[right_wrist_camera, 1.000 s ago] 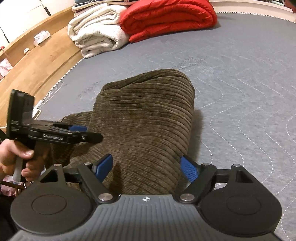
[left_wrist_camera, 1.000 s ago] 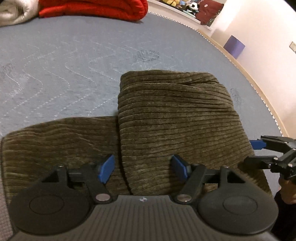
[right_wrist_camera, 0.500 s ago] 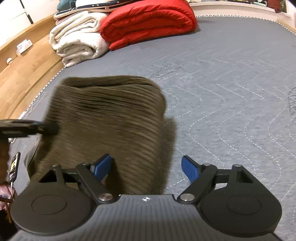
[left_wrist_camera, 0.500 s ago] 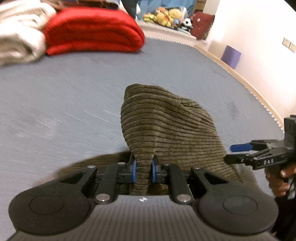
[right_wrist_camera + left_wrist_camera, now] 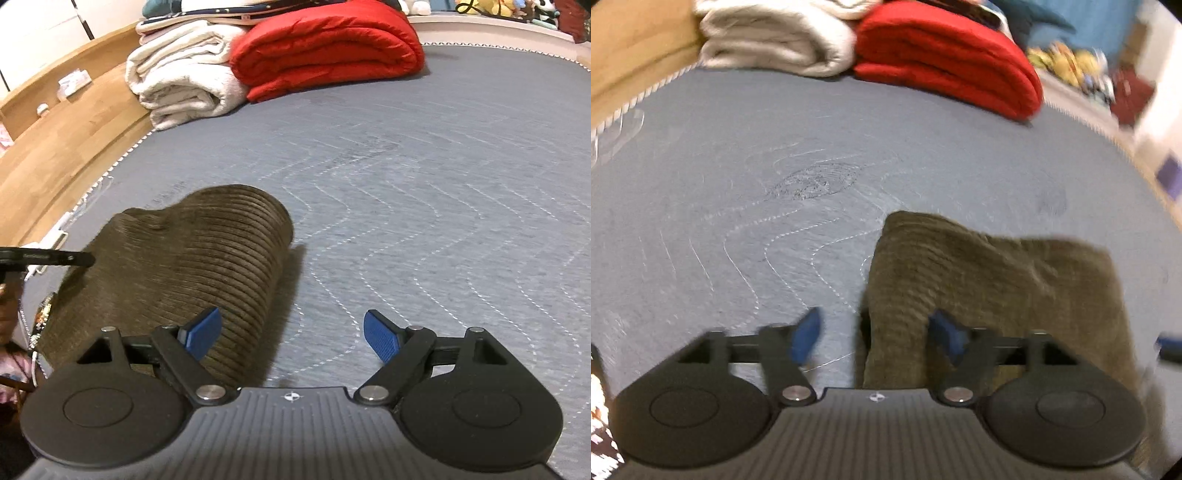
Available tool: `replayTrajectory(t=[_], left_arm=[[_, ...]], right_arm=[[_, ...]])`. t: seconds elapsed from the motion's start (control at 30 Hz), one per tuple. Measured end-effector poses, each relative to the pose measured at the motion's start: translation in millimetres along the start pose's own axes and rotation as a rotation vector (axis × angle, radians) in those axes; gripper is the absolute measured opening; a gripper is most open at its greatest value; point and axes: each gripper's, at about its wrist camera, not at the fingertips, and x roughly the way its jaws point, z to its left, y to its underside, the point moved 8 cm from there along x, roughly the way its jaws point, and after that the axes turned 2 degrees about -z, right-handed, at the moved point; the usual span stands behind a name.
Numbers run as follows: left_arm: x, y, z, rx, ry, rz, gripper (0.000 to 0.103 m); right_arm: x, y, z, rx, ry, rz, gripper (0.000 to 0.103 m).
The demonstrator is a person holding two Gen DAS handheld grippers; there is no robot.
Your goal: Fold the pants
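This is a bedroom in a home. A wide grey quilted mattress [image 5: 424,192] fills the view, with a rolled red duvet [image 5: 325,48] and folded white blankets [image 5: 184,77] stacked at its far end. A wooden ledge [image 5: 62,147] runs alongside, and soft toys [image 5: 1067,62] sit beyond.

Grey quilted mattress surface [image 5: 424,192] with wavy white stitching, spreading ahead of both sets of jaws. Folded red padded quilt [image 5: 325,48], far ahead of the jaws at the back edge. Rolled cream-white blanket [image 5: 184,77], touching the quilt's left side. Light wooden ledge [image 5: 62,144], left of the mattress, bearing small items too small to identify. Colourful soft toys [image 5: 1067,62], blurred, far ahead to the right. White wall [image 5: 37,22], beyond the ledge.
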Motion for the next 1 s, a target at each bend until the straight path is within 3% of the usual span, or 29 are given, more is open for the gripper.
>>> replayTrajectory(t=[0.13, 0.27, 0.4, 0.57, 0.7, 0.8, 0.87, 1.0], left_arm=[[18, 7, 0, -0.069, 0.099, 0.088, 0.095], [38, 19, -4, -0.012, 0.102, 0.149, 0.103], [48, 24, 4, -0.088, 0.160, 0.172, 0.103], [57, 31, 2, -0.087, 0.208, 0.174, 0.103], [67, 38, -17, -0.017, 0.249, 0.186, 0.098], [70, 38, -26, 0.042, 0.235, 0.177, 0.093], [69, 37, -29, 0.058, 0.230, 0.170, 0.087], [63, 35, -35, 0.104, 0.216, 0.147, 0.077]], right_arm=[[1, -3, 7, 0.024, -0.047, -0.016, 0.089], [11, -7, 14, 0.063, -0.100, 0.001, 0.092], [29, -6, 19, 0.092, -0.118, 0.038, 0.093], [50, -4, 35, 0.060, -0.122, 0.074, 0.093], [64, 1, 41, 0.035, -0.118, 0.104, 0.093], [71, 8, 43, 0.041, -0.140, 0.139, 0.092], [75, 11, 45, 0.052, -0.162, 0.156, 0.083], [76, 12, 51, 0.052, -0.180, 0.142, 0.054]])
